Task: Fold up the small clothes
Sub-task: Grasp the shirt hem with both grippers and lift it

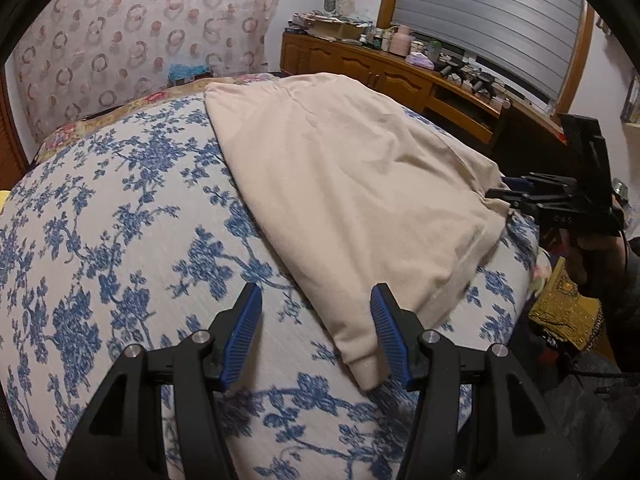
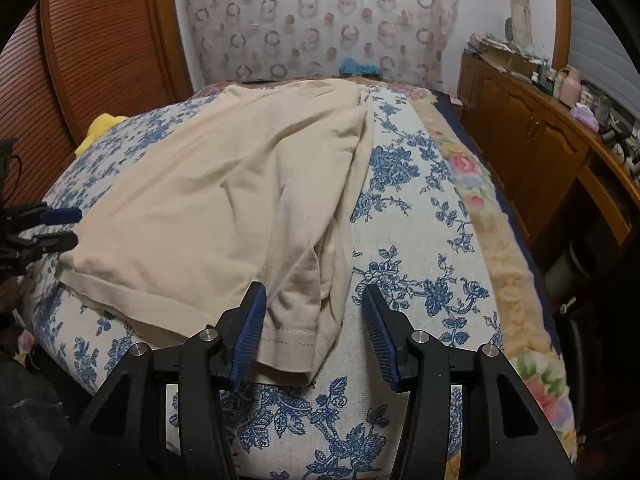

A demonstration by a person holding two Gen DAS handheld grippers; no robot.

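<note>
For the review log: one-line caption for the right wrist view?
Open right gripper poised over the sleeve of a beige shirt on a blue floral bedspread.

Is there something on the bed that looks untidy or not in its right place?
Mostly the beige garment: it lies diagonally on the blue floral bedspread, and its sleeve nearest the right gripper is bunched and creased, not flat. A yellow object peeks from the bed's far edge; what it is cannot be told.

A beige garment [image 1: 352, 200] [image 2: 224, 208] of plain, soft cloth is seen laid flat and lightly creased on the bed's blue-flowered cover, with one side already folded over itself and a stitched sleeve hem turned toward the near edge.
</note>
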